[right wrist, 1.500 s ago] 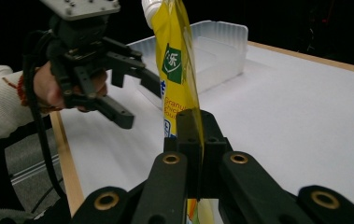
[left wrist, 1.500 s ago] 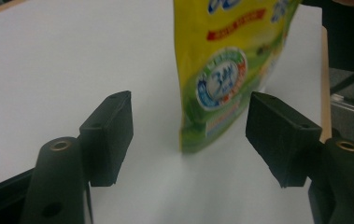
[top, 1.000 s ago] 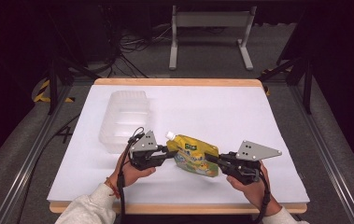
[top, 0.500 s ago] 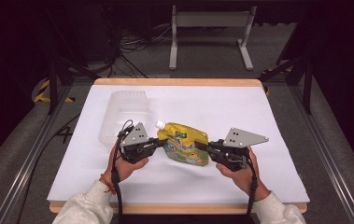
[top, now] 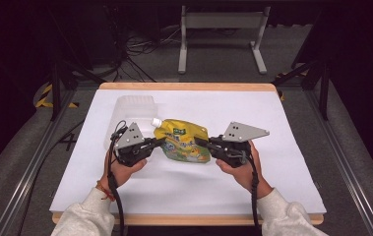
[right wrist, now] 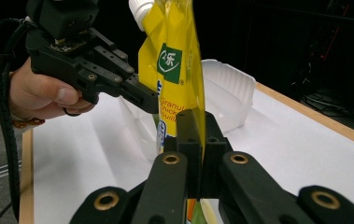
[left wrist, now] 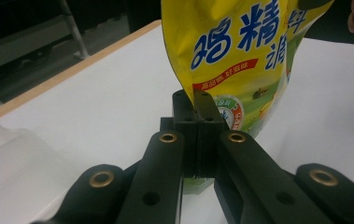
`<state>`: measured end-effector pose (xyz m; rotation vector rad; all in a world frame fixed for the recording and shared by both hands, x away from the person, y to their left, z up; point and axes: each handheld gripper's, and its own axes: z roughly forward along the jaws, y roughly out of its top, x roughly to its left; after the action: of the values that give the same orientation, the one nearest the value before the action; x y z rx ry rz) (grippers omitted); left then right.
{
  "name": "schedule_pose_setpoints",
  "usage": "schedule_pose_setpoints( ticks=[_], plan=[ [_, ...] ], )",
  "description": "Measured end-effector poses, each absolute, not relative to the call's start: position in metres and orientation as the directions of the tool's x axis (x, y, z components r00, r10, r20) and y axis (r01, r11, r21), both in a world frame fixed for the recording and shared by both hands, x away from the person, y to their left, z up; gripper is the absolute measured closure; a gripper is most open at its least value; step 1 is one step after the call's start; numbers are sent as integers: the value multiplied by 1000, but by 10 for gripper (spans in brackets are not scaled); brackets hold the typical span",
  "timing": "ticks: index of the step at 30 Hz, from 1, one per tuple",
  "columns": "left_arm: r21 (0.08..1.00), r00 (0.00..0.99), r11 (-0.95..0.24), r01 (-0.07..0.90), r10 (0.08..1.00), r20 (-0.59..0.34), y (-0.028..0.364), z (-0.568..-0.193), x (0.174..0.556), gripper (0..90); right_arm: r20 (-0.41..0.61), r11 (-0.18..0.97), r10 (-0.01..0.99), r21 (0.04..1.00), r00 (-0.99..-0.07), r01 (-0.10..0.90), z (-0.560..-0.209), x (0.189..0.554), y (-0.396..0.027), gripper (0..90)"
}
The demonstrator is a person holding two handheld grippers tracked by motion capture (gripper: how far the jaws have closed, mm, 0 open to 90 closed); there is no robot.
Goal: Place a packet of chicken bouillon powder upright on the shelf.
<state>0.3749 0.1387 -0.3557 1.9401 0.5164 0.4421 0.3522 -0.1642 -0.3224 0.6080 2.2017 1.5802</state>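
Observation:
A yellow spouted pouch (top: 183, 140) with a white cap hangs above the white table, held from both sides. My left gripper (top: 161, 141) is shut on the pouch's left edge, and my right gripper (top: 198, 142) is shut on its right edge. In the left gripper view the jaws pinch the pouch (left wrist: 233, 51) near its lower edge, blue print facing me. In the right gripper view the jaws clamp the pouch (right wrist: 174, 65) edge-on, with the left gripper (right wrist: 151, 103) pinching it from the far side.
A clear plastic tray (top: 131, 114) lies on the white table cover (top: 272, 123) at the back left, just behind the left gripper, and shows again as the tray (right wrist: 228, 93) behind the pouch. The table has a wooden rim (top: 189, 86).
Both grippers have carried the pouch away from the front edge toward the table's middle and a little higher. Both stay shut on it.

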Motion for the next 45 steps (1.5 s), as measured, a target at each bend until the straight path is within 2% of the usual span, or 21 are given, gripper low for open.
schedule_pose_setpoints(
  ticks=[22,45],
  plan=[
    [945,737,-285,160,671,77,191,-340,400,900,-38,246,517,963,-855,106,-305,399,-104,900],
    [950,651,-240,201,758,53,242,-351,405,900,-22,246,470,963,-882,107,-318,424,-44,900]
  ],
)
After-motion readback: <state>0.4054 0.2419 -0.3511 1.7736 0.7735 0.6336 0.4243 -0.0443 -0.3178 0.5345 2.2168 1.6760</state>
